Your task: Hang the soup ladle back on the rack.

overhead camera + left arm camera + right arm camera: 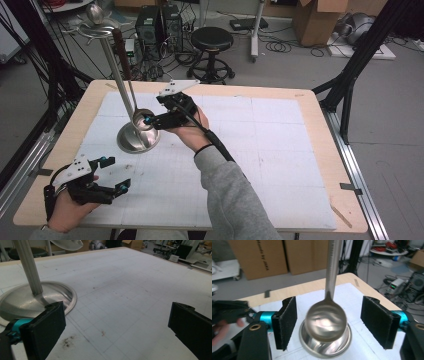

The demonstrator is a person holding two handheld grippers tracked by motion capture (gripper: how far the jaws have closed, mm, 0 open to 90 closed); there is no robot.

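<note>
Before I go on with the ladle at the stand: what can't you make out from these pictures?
- Ladle: handle top cut off by the right gripper view's upper edge; bowl blurred.
- Hook holding the ladle: too small in the high view.
- Stand: upper part cut off in the left gripper view.
- Right gripper: contact with the ladle's bowl unclear in the high view.

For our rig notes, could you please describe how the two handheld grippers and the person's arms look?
Both the left gripper and the right gripper are black, with flat black pads, teal fittings and a grey three-cornered plate on top. A black cable trails along the grey sleeve.
</note>
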